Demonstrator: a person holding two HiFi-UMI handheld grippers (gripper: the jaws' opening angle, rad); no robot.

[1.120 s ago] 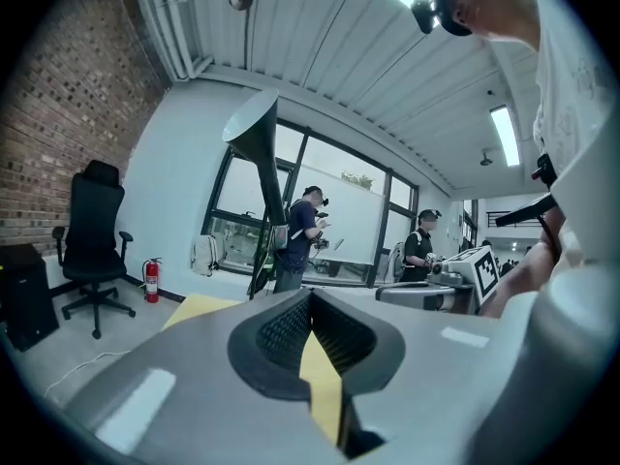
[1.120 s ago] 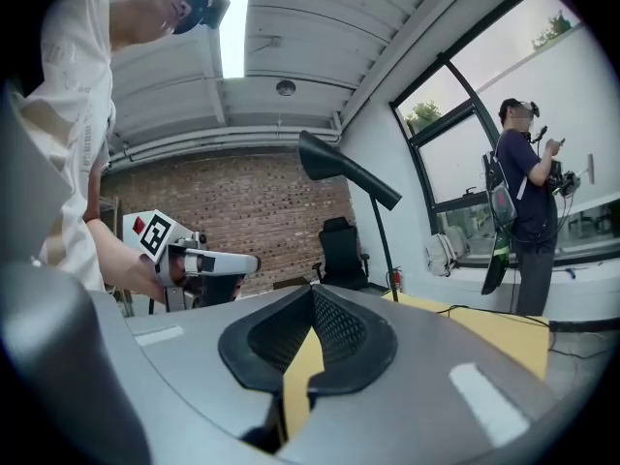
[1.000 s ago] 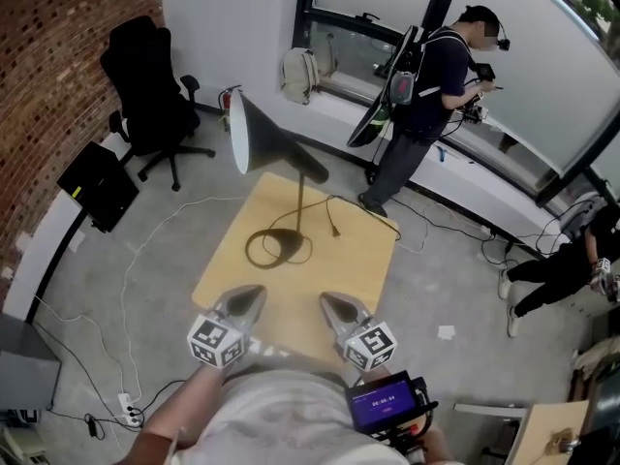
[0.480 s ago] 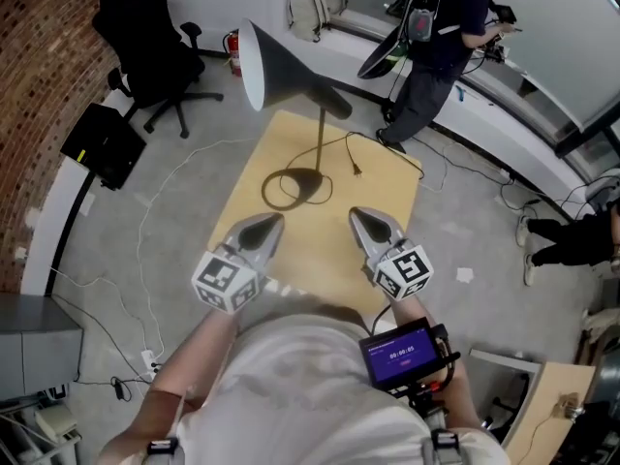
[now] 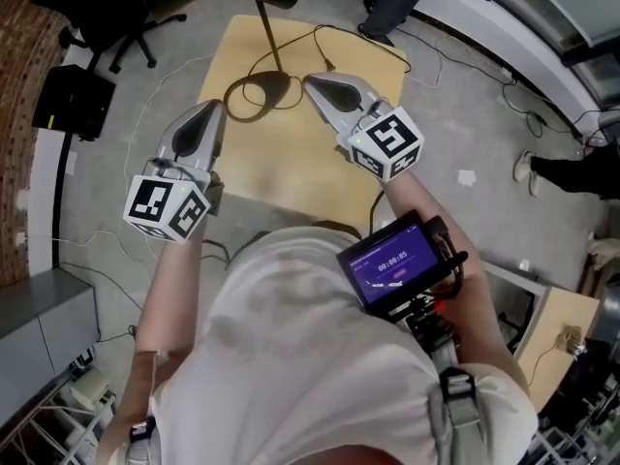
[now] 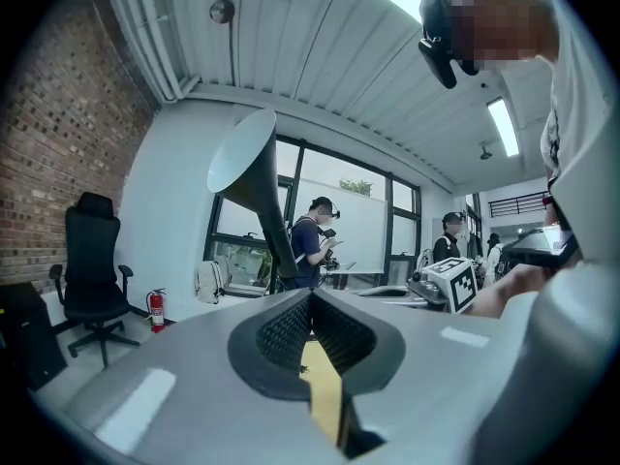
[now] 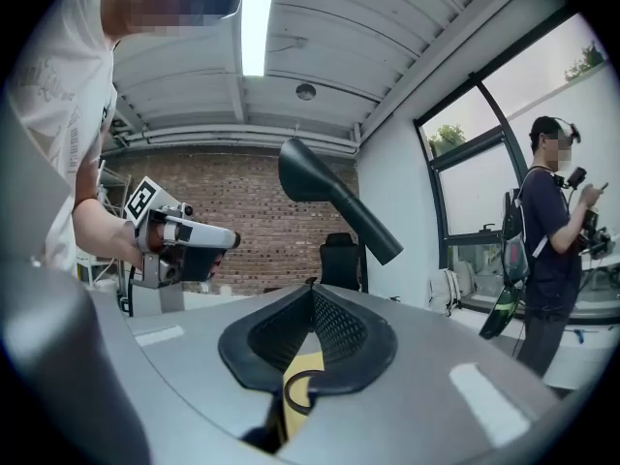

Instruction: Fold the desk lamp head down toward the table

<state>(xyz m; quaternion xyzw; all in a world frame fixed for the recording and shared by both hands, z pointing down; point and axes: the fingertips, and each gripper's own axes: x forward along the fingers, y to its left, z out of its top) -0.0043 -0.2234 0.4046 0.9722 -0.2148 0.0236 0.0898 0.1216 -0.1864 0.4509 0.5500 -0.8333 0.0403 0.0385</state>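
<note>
**Item:** dark grey desk lamp with a cone-shaped metal shade, white inside, on a thin upright stem above a ring-shaped base.

**Location:** the far half of the pale square wooden table.

**Condition:** the head is raised high on the stem. Its mouth faces sideways and slightly up, not down toward the tabletop.

**Progress:** I judge nothing done yet, so the whole fold remains.

**Tools:** my left gripper and right gripper hang over the table on my side of the lamp. Both are clenched on nothing and touch no part of the lamp.
</note>
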